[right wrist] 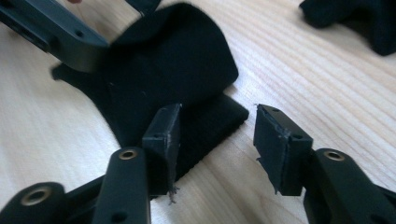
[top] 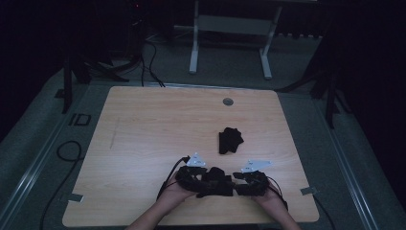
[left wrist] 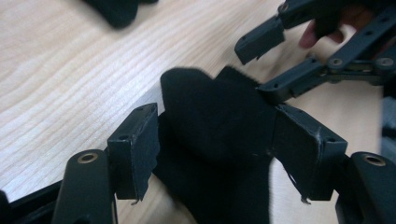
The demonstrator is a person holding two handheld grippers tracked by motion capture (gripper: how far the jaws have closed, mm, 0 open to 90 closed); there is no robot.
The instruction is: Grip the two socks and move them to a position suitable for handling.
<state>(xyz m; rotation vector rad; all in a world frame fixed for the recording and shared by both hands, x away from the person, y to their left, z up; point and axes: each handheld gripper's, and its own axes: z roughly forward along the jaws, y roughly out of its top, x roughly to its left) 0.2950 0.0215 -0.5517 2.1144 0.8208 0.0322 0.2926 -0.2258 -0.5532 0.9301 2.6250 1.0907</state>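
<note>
With the black sock (left wrist: 215,126) lying between the parted jaws of the left gripper (left wrist: 217,154) and only its ribbed cuff reaching the gaping, empty right gripper (right wrist: 215,142), a hasty close could pinch one layer and drag it askew.

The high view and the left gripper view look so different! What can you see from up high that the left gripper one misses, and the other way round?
Only the high view takes in the whole wooden table, the grey grommet near its far edge, and the person's hands with the left gripper from outside. Only the left gripper view shows, up close, how that gripper's black jaws stand apart on either side of the near black cloth, and the wood grain. Both share that cloth, the second black cloth farther off, and the right gripper.
</note>
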